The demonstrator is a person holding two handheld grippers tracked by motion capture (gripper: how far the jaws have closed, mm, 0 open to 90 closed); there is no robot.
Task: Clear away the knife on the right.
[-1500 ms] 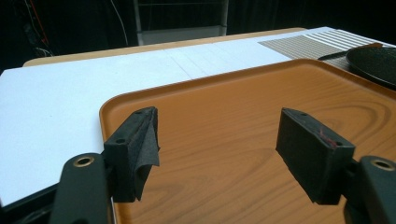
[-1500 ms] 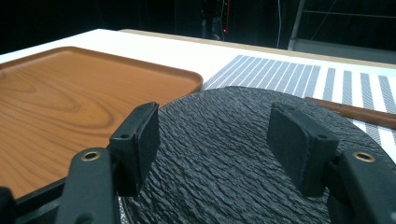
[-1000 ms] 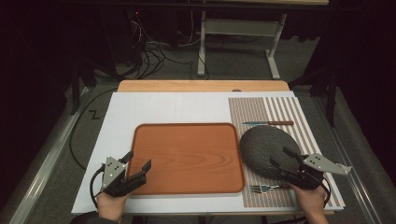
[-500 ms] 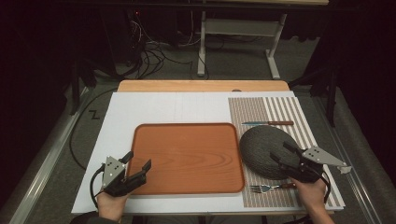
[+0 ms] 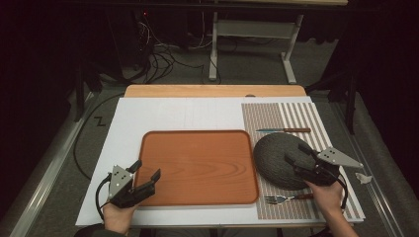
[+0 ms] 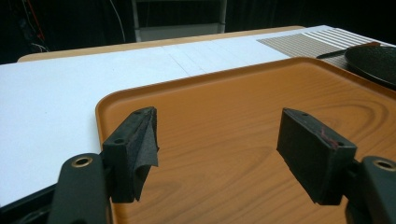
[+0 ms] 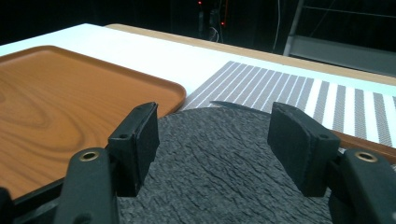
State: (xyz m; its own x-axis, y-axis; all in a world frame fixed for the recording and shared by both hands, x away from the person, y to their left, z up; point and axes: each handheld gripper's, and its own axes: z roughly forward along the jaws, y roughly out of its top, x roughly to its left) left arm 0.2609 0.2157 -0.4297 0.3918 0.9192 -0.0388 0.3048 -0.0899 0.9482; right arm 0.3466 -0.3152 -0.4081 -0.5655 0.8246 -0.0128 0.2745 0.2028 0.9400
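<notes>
Right gripper (image 5: 296,159), jaws spread, over dark plate (image 5: 276,153). Left gripper (image 5: 146,173), jaws spread, at tray (image 5: 197,163) corner. Fork (image 5: 284,198) beside plate.

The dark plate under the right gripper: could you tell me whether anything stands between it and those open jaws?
Nothing visible does. The right gripper hangs open directly over the dark plate, its jaws spread above the textured surface. The fork and knife lie off to either side on the striped mat.
</notes>
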